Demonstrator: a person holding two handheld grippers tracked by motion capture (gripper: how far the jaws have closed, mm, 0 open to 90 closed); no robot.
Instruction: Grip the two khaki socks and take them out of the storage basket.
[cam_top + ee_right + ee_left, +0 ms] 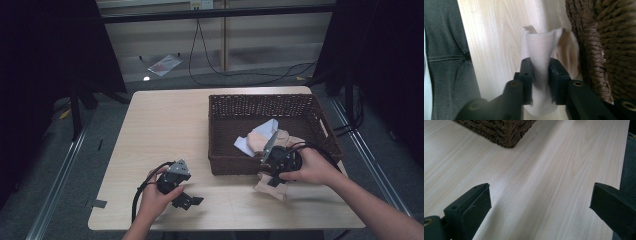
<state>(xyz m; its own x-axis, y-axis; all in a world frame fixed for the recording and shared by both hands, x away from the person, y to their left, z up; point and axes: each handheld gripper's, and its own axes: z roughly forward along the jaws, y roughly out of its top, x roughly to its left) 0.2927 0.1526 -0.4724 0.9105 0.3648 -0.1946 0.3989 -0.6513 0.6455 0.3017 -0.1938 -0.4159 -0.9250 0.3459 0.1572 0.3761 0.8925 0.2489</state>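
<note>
— At the near edge of the bench (165, 125), what are the two claws doing?

— The left claw (187, 200) sits low over bare wood near the front left, held in the person's left hand (155, 197). In the left gripper view its jaws stand spread wide, nothing between them, only pale wood grain and a corner of the basket (499, 132) farther off.

— And the right one?

— The right claw (541, 75) is pressed together on a fold of pale cloth (540, 50). In the right gripper view the fabric rises in a pinched ridge between the two black jaws, just beside the basket's woven wall. From the high view, the right hand (312, 167) holds it at the basket's front rim, with the cloth (272, 186) hanging down outside the basket onto the bench.

— How many of each thing?

— One bench, one dark wicker basket (222, 107) on its right half, two claws, two hands. Inside the basket lies a small heap of folded cloths (260, 137): white and peach pieces show, but the exact number in the heap I cannot tell. One more cloth is in the right claw
</note>
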